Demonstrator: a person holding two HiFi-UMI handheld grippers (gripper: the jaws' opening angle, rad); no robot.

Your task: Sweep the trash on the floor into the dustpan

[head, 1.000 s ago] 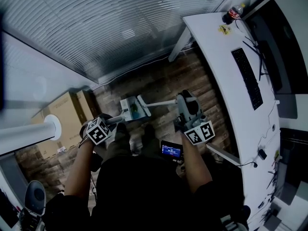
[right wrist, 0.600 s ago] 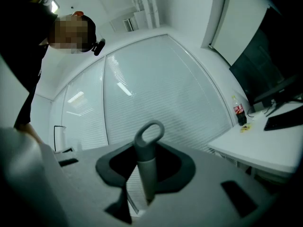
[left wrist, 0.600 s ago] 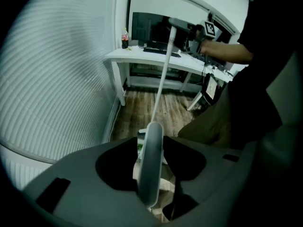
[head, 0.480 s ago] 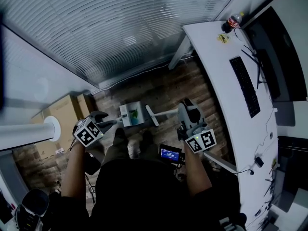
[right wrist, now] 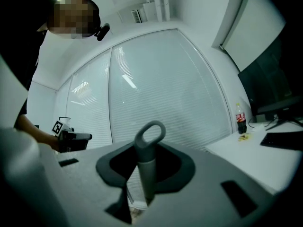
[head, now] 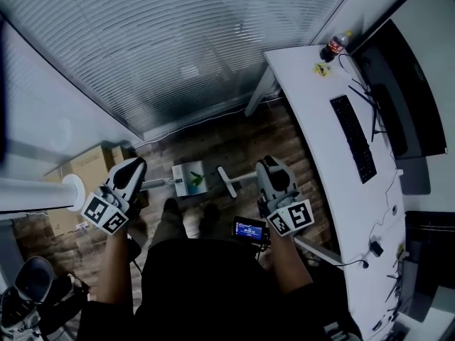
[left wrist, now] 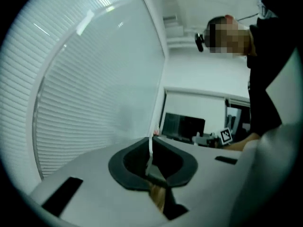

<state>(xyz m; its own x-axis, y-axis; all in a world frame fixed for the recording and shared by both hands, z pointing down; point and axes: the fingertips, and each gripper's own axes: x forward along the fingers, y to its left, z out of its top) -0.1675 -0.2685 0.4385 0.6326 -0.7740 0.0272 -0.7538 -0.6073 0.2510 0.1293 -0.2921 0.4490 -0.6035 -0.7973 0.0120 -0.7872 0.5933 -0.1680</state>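
Note:
The white dustpan [head: 186, 178] stands on the wooden floor with a green scrap of trash [head: 196, 180] inside it, its handle [head: 158, 183] reaching left. My left gripper [head: 132, 168] is raised at the left, above that handle's end and pointing level at the blinds. Its jaws [left wrist: 150, 162] are closing, almost together, with nothing between them. My right gripper [head: 265, 168] is shut on the broom's grey handle [right wrist: 147, 167], whose hanging loop [right wrist: 150, 134] sticks up past the jaws. The broom head [head: 227, 184] rests just right of the dustpan.
A curved white desk [head: 313, 119] on the right carries a keyboard [head: 352, 138] and a cola bottle [head: 337, 44]. A cardboard box [head: 85, 168] and a white post [head: 39, 194] are at the left. Blinds [head: 178, 48] cover the window ahead. A chair [head: 28, 290] sits bottom left.
My left gripper has left the dustpan handle, risen up and leftward, and turned from pointing down to pointing at the blinds. The right gripper and broom have hardly shifted.

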